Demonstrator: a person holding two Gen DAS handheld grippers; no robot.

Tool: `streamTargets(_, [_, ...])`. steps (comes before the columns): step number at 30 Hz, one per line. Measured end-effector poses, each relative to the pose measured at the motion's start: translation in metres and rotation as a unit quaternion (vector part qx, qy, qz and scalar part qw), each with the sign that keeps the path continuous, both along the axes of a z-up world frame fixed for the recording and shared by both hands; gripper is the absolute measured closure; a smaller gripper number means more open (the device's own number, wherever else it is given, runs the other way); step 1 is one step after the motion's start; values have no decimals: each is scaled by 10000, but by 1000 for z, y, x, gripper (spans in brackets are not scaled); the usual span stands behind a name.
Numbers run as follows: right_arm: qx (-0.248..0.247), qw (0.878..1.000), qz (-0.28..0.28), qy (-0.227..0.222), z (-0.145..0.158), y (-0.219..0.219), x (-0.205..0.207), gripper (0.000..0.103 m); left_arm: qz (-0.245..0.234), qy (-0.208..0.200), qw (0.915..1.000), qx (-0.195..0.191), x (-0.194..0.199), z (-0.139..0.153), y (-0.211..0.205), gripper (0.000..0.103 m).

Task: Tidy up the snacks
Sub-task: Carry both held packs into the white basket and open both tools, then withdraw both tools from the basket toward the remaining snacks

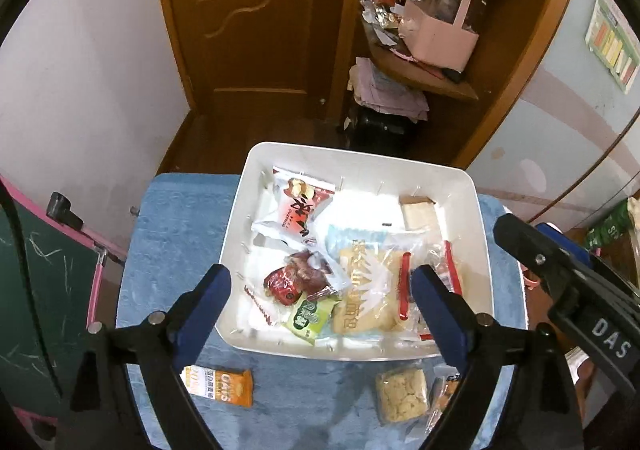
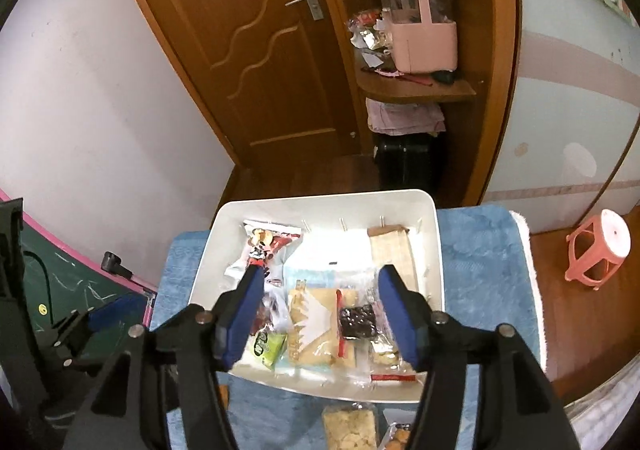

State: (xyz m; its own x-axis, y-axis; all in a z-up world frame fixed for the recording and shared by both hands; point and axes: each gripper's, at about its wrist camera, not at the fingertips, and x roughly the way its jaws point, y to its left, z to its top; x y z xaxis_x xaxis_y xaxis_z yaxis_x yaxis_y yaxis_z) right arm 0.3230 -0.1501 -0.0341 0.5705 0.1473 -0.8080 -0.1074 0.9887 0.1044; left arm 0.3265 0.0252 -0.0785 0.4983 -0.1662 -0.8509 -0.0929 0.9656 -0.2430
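Behind the blue mat (image 1: 168, 250) stand a brown door (image 1: 256, 17) and a pink basket (image 1: 436, 37). From the left view, the left gripper (image 1: 320, 298) is wide open and empty over the white bin (image 1: 482, 250) of snacks. An orange oat bar (image 1: 224, 386) lies outside. From the right view, the right gripper (image 2: 320, 314) is open and empty above the bin (image 2: 438, 250). Only this view shows a pink stool (image 2: 600, 250).

snacks (image 1: 362, 290) in tray (image 1: 482, 250), w/ oat bar (image 1: 224, 386) before

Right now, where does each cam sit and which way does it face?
Left wrist: on left gripper, looking down over the white bin toward the door; own fingers open, right gripper at right edge.
Right wrist: on right gripper, above the bin's right half; fingers open.
Shared: bin, blue towel, door.
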Motion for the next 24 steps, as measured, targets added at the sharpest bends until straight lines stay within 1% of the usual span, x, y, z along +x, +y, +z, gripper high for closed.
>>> streamTargets(1, [20, 10000, -7, -10, 0, -2, -1, 36, 2, 33, 10000, 13, 0, -1, 0, 12])
streamTargets(4, [17, 10000, -4, -31, 0, -2, -7, 36, 39, 89, 10000, 19, -2, -5, 1, 12])
streamTargets(11, [-33, 10000, 76, -44, 1, -1, -22, 36, 51, 28, 10000, -42, -17, -1, 1, 12])
streamTargets(16, [75, 9999, 59, -43, 6, -2, -37, 36, -104, -107, 9999, 54, -36, 9, -3, 12])
streamTargets(24, [124, 9997, 104, -154, 18, 3, -70, 36, -283, -281, 9992, 92, -70, 26, -2, 12])
